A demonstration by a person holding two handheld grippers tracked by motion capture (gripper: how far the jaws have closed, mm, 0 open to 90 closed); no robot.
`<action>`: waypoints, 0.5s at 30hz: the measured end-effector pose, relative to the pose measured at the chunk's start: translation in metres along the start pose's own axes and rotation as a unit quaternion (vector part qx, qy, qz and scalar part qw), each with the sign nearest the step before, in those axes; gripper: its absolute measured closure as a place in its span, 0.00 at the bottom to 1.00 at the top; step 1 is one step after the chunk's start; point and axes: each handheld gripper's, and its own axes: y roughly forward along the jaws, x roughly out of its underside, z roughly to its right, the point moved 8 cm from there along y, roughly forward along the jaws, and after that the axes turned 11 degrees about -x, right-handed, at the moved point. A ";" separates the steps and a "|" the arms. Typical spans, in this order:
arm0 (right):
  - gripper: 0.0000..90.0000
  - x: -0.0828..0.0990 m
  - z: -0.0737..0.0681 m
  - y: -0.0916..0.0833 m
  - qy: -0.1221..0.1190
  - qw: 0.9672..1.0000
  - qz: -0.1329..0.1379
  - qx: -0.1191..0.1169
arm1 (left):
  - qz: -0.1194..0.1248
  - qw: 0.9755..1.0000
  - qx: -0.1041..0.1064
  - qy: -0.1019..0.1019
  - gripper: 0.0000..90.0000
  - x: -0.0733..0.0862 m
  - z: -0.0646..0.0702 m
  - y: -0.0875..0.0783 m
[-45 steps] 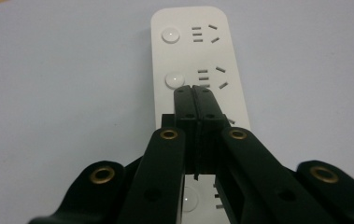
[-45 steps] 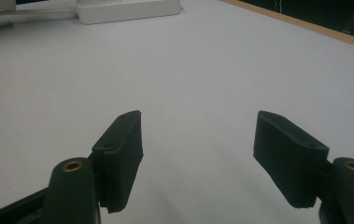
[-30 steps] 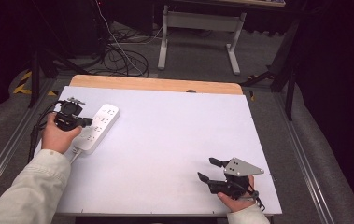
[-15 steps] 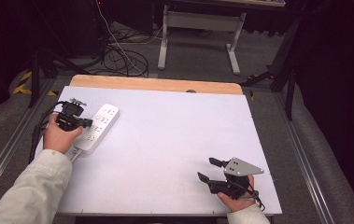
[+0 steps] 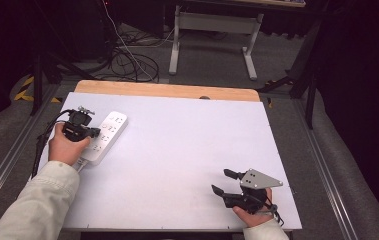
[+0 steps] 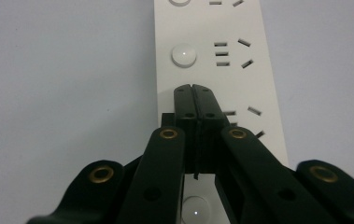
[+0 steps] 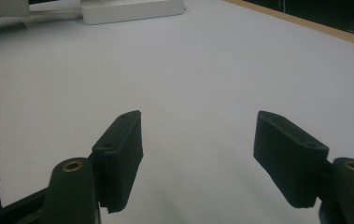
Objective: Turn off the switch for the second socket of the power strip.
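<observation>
No change noted since earlier pictures: left gripper [image 5: 88, 131] kept closed over power strip [image 5: 108, 136], right gripper [image 5: 223, 182] kept wide open above table [image 5: 177, 150].

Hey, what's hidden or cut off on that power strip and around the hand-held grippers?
- Power strip, left gripper view: far end cut by the top edge; the left hand-held gripper, shut, covers one switch.
- Power strip's cord, high view: hidden under the left hand.
- Right hand-held gripper, open: body cut off below.
</observation>
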 end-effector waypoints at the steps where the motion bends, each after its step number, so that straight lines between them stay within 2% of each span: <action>1: 0.37 0.000 0.000 0.000 0.000 1.000 0.000 0.000 | 0.001 1.000 -0.004 0.005 1.00 0.000 0.000 0.000; 9: 0.37 0.000 0.000 0.000 -0.001 1.000 -0.002 0.000 | 0.007 1.000 -0.003 0.012 1.00 0.000 0.000 0.001; 13: 0.37 0.000 -0.001 0.001 -0.001 1.000 -0.002 -0.001 | 0.012 1.000 0.009 0.000 1.00 0.001 -0.002 0.001; 15: 0.37 0.001 -0.001 0.001 -0.001 1.000 -0.003 -0.001 | 0.013 1.000 0.001 0.008 1.00 0.001 0.000 0.001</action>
